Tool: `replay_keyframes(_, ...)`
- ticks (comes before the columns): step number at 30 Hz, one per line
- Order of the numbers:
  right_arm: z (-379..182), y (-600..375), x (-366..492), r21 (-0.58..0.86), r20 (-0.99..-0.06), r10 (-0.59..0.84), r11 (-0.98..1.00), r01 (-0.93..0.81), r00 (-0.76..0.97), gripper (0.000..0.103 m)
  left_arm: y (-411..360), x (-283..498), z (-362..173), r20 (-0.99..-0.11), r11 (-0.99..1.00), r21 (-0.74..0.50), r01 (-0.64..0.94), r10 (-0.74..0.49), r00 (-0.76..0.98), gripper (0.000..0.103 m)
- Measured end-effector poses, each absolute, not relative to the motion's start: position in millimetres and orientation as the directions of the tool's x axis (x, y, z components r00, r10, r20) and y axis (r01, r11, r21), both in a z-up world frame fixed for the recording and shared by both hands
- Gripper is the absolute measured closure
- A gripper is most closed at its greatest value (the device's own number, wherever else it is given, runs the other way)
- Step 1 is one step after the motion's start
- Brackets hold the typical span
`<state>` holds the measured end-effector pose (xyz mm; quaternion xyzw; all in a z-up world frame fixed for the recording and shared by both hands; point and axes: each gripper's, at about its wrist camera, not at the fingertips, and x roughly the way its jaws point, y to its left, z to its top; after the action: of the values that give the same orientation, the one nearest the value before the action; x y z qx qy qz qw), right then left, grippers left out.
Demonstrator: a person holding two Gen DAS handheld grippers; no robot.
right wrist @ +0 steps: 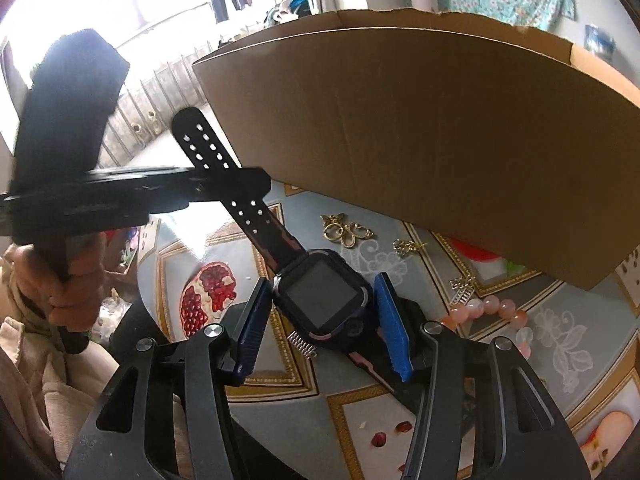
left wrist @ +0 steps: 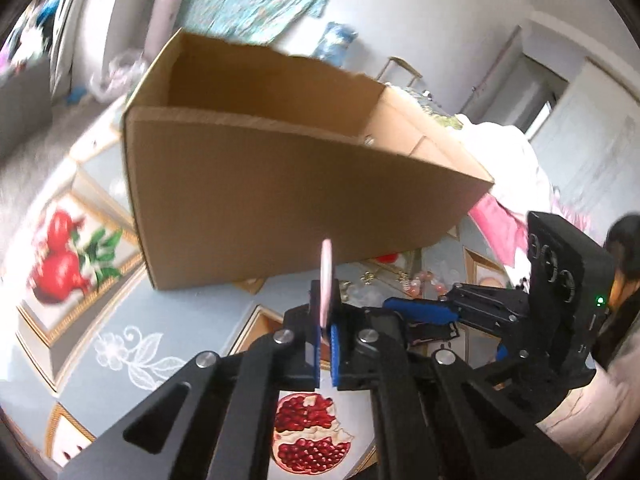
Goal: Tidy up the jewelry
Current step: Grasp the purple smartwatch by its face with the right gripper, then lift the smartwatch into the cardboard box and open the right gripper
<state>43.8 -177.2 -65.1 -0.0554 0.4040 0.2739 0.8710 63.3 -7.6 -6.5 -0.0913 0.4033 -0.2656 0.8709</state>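
In the left wrist view our left tongs (left wrist: pixel 325 332) are closed on a thin pink disc (left wrist: pixel 326 280), which stands on its edge between the blue pads and sticks up at the centre of the frame. Behind it the open cardboard box (left wrist: pixel 280 200) fills the middle of the picture; it stands on the tabletop (left wrist: pixel 132 320), which carries a cloth printed with pomegranates. At the right edge of this view we see the right tongs from the side.

In the right wrist view our right tongs (right wrist: pixel 320 332) grip a black smartwatch (right wrist: pixel 322 294) by the two sides of its case, low in the centre of the frame. Its strap (right wrist: pixel 224 176) with holes runs up to the upper left and passes behind the left tongs there (a hand (right wrist: pixel 76 280) holds their handle at the left edge).

On the tabletop below the box lie gold ornaments (right wrist: pixel 346 232), near the middle of the frame. At the lower right are a small silver piece (right wrist: pixel 464 288) and, just beside it, a bracelet (right wrist: pixel 492 312) of pink beads.
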Motion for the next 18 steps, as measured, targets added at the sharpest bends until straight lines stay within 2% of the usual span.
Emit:
replay_keyframes(4,-65.1,-170.7,34.0,0.044,-0.740,0.392,0.839,-0.543,0.546,0.053,-12.2,63.2,-3.1,-0.654,0.852,-0.347,0.391,-0.519,0.550,0.100)
replay_keyframes(9,-66.9,-165.6,29.7,-0.047,-0.737,0.336,0.840,-0.540,0.587,0.055,-3.4,64.7,-4.9,-0.644,0.847,-0.371,0.381,-0.530,0.552,0.100)
replay_keyframes(14,-61.9,-171.8,26.5,-0.038,-0.713,0.333,0.861,-0.508,0.617,0.063,-6.2,48.7,17.7,-0.604,0.840,-0.324,0.435,-0.538,0.588,0.100)
replay_keyframes(18,-51.6,-177.2,15.2,-0.032,-0.671,0.340,0.874,-0.484,0.658,0.063,-19.6,34.9,36.9,-0.576,0.836,-0.257,0.485,-0.535,0.618,0.100)
